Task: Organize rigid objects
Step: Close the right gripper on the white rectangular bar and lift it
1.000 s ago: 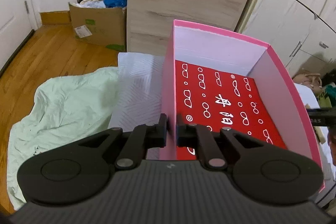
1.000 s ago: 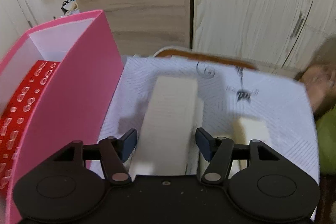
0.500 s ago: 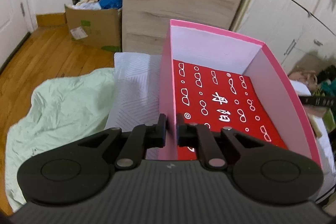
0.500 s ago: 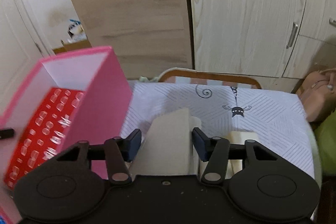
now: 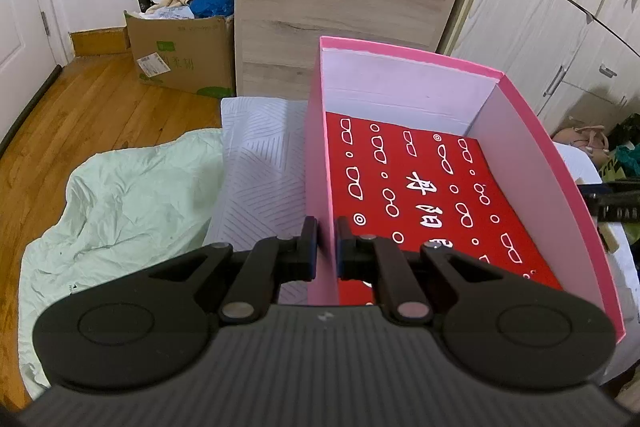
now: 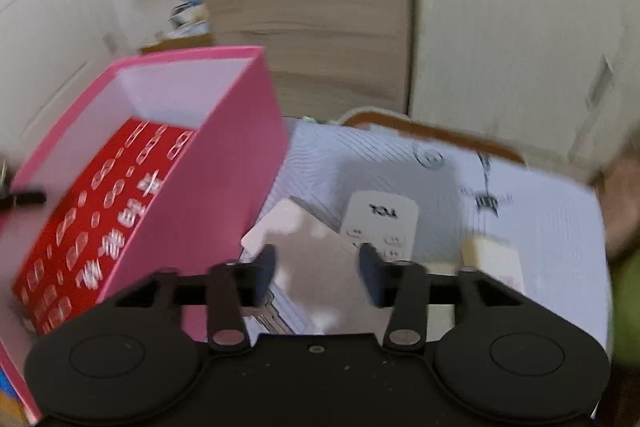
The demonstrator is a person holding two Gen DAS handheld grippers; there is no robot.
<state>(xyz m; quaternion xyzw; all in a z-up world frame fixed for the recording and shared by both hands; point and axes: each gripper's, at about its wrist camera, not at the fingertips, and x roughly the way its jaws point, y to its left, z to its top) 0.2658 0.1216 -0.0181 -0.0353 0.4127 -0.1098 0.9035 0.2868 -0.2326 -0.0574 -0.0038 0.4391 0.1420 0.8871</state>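
A pink box (image 5: 532, 163) with a red patterned floor stands open on the white patterned cloth (image 5: 256, 171). My left gripper (image 5: 326, 247) is shut on its left wall. In the right wrist view the pink box (image 6: 224, 163) is to the left. My right gripper (image 6: 316, 267) has a pale flat block (image 6: 308, 255) between its pads, tilted and raised above the cloth. Its jaws are opening, but the pads still touch the block's sides. A white remote (image 6: 380, 219) lies just beyond, and another pale block (image 6: 486, 251) lies to the right. The right wrist view is blurred.
A cardboard box (image 5: 184, 55) of clutter stands on the wooden floor at the back left. A green sheet (image 5: 120, 211) lies left of the cloth. A wood panel (image 5: 340, 7) and wardrobe doors (image 6: 500, 27) rise behind. Bags (image 5: 588, 143) sit at the far right.
My right gripper has risen and rolled, its jaws have narrowed on the pale block, and the block has come up tilted, uncovering the remote. The left gripper and the pink box have not moved.
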